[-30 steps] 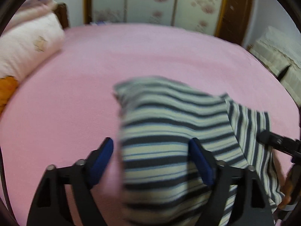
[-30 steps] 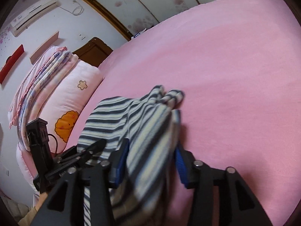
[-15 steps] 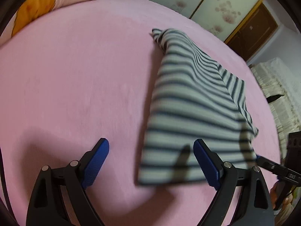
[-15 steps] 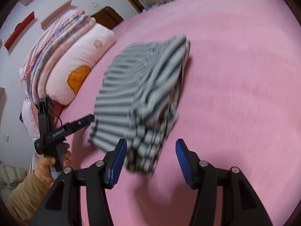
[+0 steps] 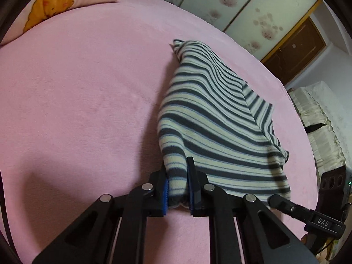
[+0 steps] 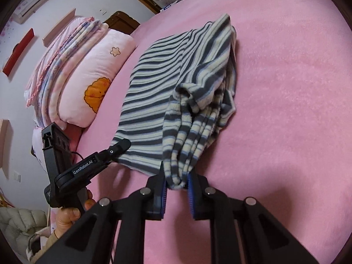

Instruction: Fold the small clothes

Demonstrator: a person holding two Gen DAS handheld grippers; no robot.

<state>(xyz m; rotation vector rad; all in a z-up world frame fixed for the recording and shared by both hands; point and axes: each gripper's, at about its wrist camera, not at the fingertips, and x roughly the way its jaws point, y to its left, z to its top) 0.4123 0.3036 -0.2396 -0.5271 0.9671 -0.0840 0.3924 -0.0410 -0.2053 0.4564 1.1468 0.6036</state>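
I have the striped garment (image 5: 211, 118) lying on the pink bed sheet (image 5: 77, 92), a soft fleecy piece in dark grey and cream bands with thin blue lines, folded over itself so its near edge faces me. My left gripper (image 5: 177, 189) is closing its jaws on the near left corner, and the blue ribbed pads already pinch a rolled lip of fleece between them. My right gripper (image 6: 177, 182) is closing too, and its pads press on a bunched hem where several layers stack like pleats. The sheet is a short, matte plush with faint nap marks. The left wrist view alone shows the sliding wardrobe doors (image 5: 242, 6) with pale flower prints, a brown wooden door (image 5: 294, 50) and a cream quilted cover (image 5: 321, 118) at the right. The right wrist view alone shows the pink pillow (image 6: 96, 77) with an orange shell patch, a stack of folded blankets (image 6: 57, 63) behind it, and a hand (image 6: 68, 215) gripping the left tool's handle.
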